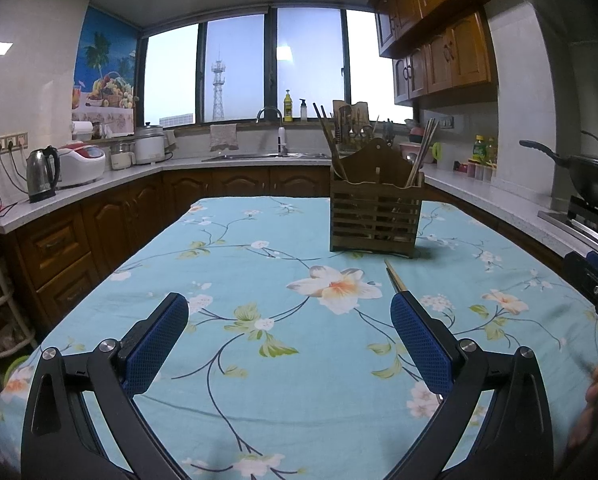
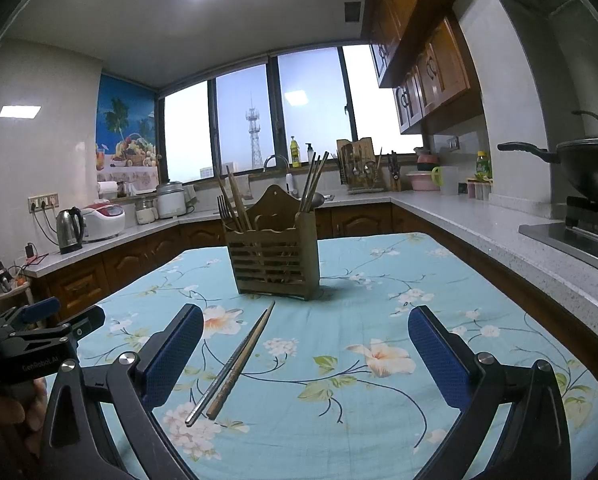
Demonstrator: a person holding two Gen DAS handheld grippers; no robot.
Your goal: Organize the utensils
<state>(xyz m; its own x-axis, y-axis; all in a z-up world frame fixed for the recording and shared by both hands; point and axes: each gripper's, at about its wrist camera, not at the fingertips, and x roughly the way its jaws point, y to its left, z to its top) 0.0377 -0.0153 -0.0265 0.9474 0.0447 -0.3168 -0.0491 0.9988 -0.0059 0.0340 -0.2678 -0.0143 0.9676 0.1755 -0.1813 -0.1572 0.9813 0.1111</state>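
The right gripper (image 2: 305, 354), black-framed with blue textured pads, is hovering low over the tabletop (image 2: 439, 280) with its jaws spread wide and nothing between them. Just ahead and slightly left of its centre, two loose utensils are lying side by side and touching: a slim silver metal chopstick (image 2: 227, 364) and a brown wooden chopstick (image 2: 241, 362), both pointing toward a slatted brown wooden utensil holder (image 2: 275, 258). The holder is standing upright farther back on the floral light-blue tablecloth, already carrying chopsticks and a fork in its compartments.

The left gripper (image 1: 289, 344) is likewise gaping wide and empty, waiting over bare cloth; only the tip of a chopstick is showing beyond its right pad.

The step in hand is probably picking up the loose pair. To do it well, the right gripper should be shifting left, lining up across the sticks near their middle, pressing down to the cloth, then closing evenly so neither one rolls free.
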